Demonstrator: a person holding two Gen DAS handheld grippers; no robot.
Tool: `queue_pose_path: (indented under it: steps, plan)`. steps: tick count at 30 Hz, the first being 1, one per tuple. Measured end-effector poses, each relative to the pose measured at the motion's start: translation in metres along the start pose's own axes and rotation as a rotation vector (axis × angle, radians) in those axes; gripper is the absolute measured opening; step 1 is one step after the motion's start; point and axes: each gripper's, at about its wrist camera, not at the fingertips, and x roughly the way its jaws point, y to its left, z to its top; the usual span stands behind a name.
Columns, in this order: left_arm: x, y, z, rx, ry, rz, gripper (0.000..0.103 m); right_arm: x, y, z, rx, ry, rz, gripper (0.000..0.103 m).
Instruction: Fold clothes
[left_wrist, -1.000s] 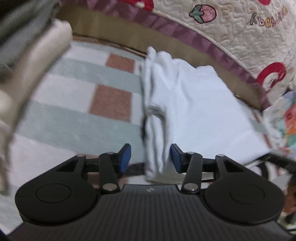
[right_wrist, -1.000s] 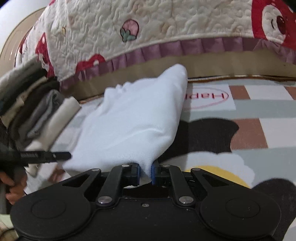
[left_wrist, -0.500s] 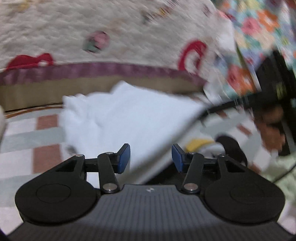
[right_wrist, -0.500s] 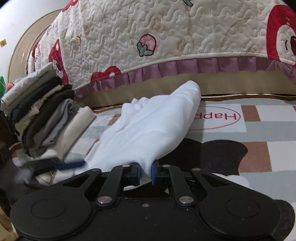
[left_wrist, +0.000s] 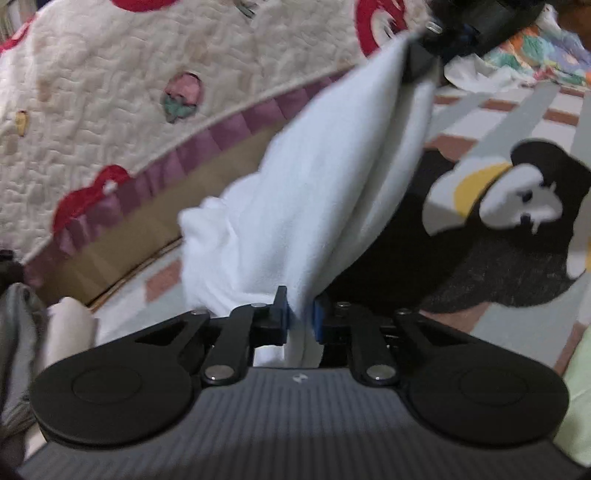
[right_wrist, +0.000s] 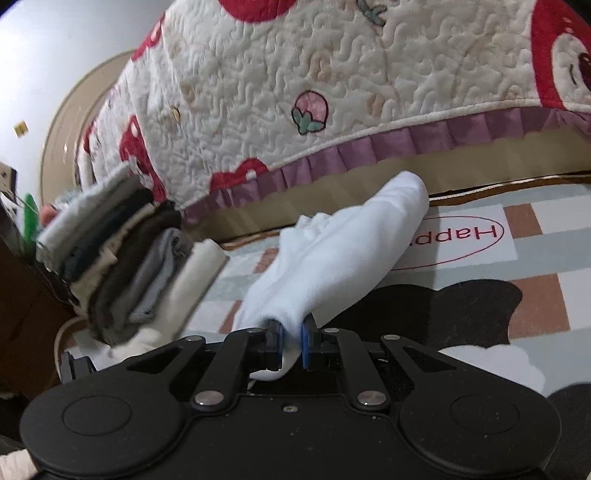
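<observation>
Floor space is bounded at twelve o'clock in both views by a bed, whose cream quilted bedspread (right_wrist: 369, 66) with red strawberry prints and a purple pleated frill overhangs a tan bed base (right_wrist: 461, 170). Below it, a flat woven rug (right_wrist: 546, 266) in grey, white and terracotta checks is spread out, with a black, white and yellow cartoon figure (left_wrist: 517, 206) printed across it. Free rug is seen at three o'clock in the right wrist view; at nine o'clock the room is taken by a leaning stack of folded clothes (right_wrist: 122, 258) in grey, black, brown and cream.

A soft white cotton garment (left_wrist: 317, 192) is held off the rug between the two tools. One bunched end is caught between the blue pads of the left gripper (left_wrist: 300, 316), whose jaws are closing on the cloth. From there the fabric is stretched up towards one o'clock, where its far end is pinched by the other black tool. In the right wrist view, the right gripper (right_wrist: 291, 345) is seen clamped nearly closed on the other end of the garment, whose smooth rounded fold reaches toward one o'clock.

On the rug, red lettering inside a red oval (right_wrist: 458, 240) is seen upside down and is read as "Happ", the rest being hidden by the garment.
</observation>
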Motion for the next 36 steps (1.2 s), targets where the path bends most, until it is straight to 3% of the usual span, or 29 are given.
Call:
queue_pose_path:
  steps: [4,6,8,11,15,19,24,27,29,32,36]
  plan:
    - [-0.056,0.017,0.010,-0.080,-0.030,0.035,0.010,-0.027,0.003,-0.019,0.049,0.018,0.072,0.012]
    - [-0.085,0.007,0.010,-0.141,-0.026,0.042,0.010,-0.038,0.005,-0.038,0.086,0.105,0.163,0.012]
    - [-0.104,-0.005,0.000,-0.199,0.002,0.025,0.010,-0.040,0.011,-0.060,0.047,0.252,0.192,0.012]
    - [-0.102,-0.024,-0.015,-0.228,0.102,0.024,0.010,-0.053,0.009,-0.083,-0.031,0.352,0.202,0.016]
    - [-0.096,-0.026,-0.021,-0.251,0.100,0.026,0.010,-0.070,-0.002,-0.056,-0.187,0.278,0.203,0.016]
    - [-0.096,-0.025,-0.023,-0.270,0.082,0.033,0.010,-0.034,0.000,-0.021,-0.475,0.224,0.113,0.016]
    - [-0.098,-0.025,-0.024,-0.286,0.058,0.042,0.010,0.046,-0.002,-0.014,-0.667,0.253,0.154,0.016]
    - [-0.097,-0.020,-0.021,-0.326,0.043,0.032,0.010,0.089,-0.025,-0.040,-0.704,0.376,0.116,0.015]
    - [-0.092,-0.013,-0.015,-0.354,0.043,0.028,0.010,0.085,-0.044,-0.041,-0.589,0.308,0.167,0.015]
    - [-0.082,0.000,0.000,-0.383,0.052,0.015,0.009,0.087,-0.057,-0.034,-0.460,0.320,0.204,0.015]
    - [-0.058,0.011,0.036,-0.280,0.044,0.026,0.009,0.089,-0.082,-0.021,-0.257,0.361,0.265,0.014]
